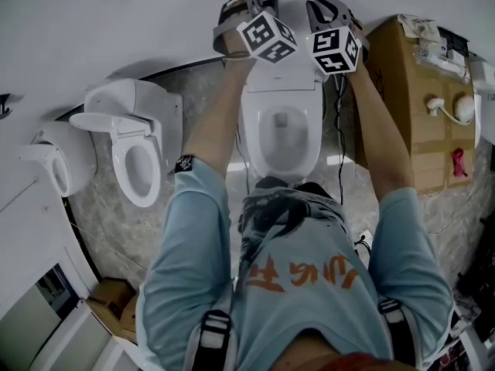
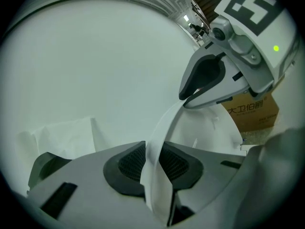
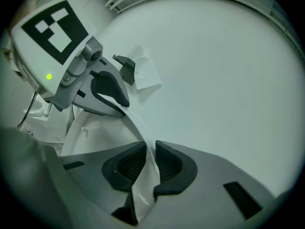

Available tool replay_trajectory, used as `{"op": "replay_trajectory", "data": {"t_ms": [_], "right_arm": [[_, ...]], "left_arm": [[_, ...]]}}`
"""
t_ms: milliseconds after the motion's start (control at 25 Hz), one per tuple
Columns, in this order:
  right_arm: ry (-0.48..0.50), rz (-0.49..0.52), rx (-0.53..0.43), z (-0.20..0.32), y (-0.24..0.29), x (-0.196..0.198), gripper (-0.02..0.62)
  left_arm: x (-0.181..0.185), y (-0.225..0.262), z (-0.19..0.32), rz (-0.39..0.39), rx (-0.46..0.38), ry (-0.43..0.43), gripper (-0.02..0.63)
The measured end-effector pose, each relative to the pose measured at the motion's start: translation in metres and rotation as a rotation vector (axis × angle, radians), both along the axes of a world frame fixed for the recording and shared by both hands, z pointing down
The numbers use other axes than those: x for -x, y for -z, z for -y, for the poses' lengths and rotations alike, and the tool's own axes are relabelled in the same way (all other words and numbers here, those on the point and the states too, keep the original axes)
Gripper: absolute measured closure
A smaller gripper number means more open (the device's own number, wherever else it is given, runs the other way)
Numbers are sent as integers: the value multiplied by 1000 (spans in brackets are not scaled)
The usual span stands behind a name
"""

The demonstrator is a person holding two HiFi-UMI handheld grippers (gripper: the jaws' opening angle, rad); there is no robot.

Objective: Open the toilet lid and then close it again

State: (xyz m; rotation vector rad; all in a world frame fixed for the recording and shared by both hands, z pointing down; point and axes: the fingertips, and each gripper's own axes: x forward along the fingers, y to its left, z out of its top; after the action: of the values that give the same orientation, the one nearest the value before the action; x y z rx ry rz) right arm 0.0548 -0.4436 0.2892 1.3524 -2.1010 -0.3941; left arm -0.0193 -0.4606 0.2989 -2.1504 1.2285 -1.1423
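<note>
The white toilet (image 1: 282,134) stands straight ahead of me with its seat down and its bowl showing. Its lid (image 1: 298,2) is raised near the wall. My left gripper (image 1: 240,6) is shut on the lid's top edge at the left, and my right gripper (image 1: 329,10) is shut on it at the right. In the left gripper view the thin white lid edge (image 2: 164,128) runs between the ribbed pads (image 2: 131,163) of the left gripper (image 2: 153,165) up to the right gripper (image 2: 209,82). The right gripper view mirrors this: the lid edge (image 3: 140,125) is pinched in the right gripper (image 3: 147,165), with the left gripper (image 3: 107,92) beyond.
A second toilet (image 1: 135,153) with its lid up stands to the left, with another white fixture (image 1: 50,165) beside it. A tall cardboard box (image 1: 402,99) stands close on the right. A black cable (image 1: 338,130) hangs between the box and the toilet. The white wall (image 1: 155,29) is right behind the lid.
</note>
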Motion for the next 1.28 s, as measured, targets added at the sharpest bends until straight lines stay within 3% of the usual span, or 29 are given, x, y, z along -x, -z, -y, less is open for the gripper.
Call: {"op": "replay_trajectory", "data": {"t_ms": [200,320,400,560,680,880,1120,1280], "right_arm": [[-5,-5,-2,-1,1,1,523],[-4,-84,-30,-9,1,2,523],[-19,-135,-65,-17,3,0,495],[-50,-66,-134,-51,23,-3,468],[-28,-41,-157,-92,32,-7,476],[-42,1,-157,-162,20,-28,581],[-98,160,-69,-231,-8,-54,581],[-38,215,47,-273,-48,-59,583]], "left_arm": [[-2,1,-2,-63,23,28,501],[-5,-1,-17,-60,87,-17,406],[-2,2,-29,-58,86,-26,365],[10,4,-70,-34,53,-31,331],[17,-1,-116,-72,40,-4,373],[28,-10,-194,-203,27,122,548],[33,-28,-276,-290,49,218,574],[21,-67,-327,-269,132,199,578]]}}
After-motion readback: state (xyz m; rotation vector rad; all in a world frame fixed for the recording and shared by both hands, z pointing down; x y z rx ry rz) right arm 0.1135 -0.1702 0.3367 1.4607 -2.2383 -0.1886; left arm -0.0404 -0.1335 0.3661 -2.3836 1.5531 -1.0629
